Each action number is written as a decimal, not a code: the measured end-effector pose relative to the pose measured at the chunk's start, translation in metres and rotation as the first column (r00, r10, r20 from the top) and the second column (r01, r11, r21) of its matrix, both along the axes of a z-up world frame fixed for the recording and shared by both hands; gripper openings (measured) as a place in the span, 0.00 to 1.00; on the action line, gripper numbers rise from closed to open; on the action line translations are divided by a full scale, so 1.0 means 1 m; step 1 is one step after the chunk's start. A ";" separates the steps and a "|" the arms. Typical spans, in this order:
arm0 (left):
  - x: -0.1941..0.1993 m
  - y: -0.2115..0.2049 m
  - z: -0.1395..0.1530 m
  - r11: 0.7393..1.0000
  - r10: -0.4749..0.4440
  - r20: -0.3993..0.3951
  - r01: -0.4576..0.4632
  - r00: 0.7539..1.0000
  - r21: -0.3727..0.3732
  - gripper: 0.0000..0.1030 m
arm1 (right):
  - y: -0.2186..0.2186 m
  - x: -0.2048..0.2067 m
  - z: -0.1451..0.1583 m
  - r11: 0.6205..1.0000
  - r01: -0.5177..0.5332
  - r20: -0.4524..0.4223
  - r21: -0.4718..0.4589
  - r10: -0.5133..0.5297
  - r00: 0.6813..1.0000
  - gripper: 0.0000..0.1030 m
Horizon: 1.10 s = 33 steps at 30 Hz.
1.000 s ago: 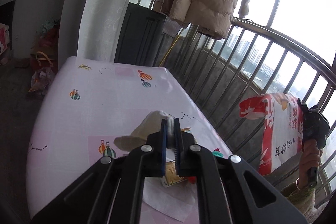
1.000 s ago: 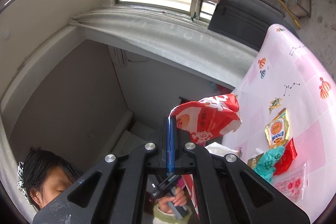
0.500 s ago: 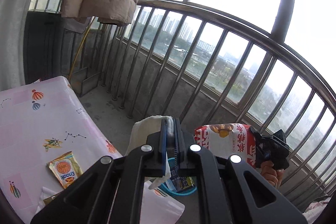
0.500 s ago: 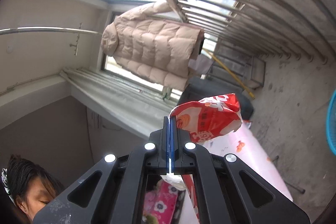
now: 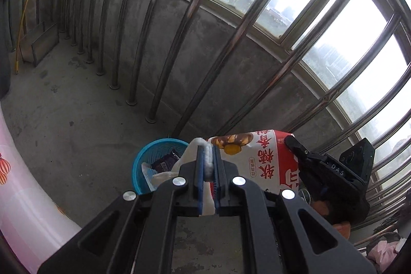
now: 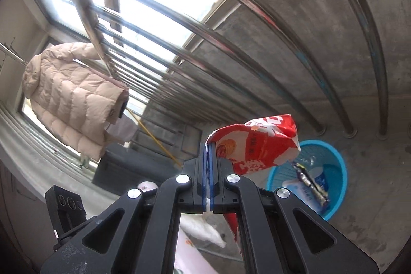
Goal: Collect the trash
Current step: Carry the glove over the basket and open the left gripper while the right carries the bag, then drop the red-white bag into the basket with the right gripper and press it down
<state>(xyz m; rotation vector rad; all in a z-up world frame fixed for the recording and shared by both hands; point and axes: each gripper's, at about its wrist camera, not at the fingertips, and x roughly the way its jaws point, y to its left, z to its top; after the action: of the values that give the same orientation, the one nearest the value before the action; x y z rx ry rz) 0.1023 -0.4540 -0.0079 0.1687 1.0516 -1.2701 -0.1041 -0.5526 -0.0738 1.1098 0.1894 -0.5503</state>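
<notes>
My left gripper is shut on a crumpled white tissue and holds it above a blue plastic basket on the concrete floor. My right gripper is shut on a red and white snack bag, held up beside the same blue basket. The bag also shows in the left wrist view, with the right gripper to its right. The basket holds several wrappers and a white packet.
A steel railing on a concrete parapet runs behind the basket. The pink table's edge is at the left. A beige down jacket hangs from the rail. A yellow pole leans by a dark cabinet.
Both grippers have swung away from the table toward the floor by the railing. The blue basket now lies just below both. Each still holds its piece of trash.
</notes>
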 end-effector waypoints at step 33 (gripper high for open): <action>0.041 0.195 0.041 0.961 0.274 0.104 -0.267 0.956 -0.077 0.54 | -0.027 0.066 -0.079 0.993 -0.094 -0.472 -0.067 0.052 0.880 0.54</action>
<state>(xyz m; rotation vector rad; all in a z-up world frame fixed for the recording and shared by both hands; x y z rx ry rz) 0.1436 -0.2593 0.0335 0.0460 0.9025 -1.0309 -0.0385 -0.5795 -0.1528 0.8629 0.6235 -0.7489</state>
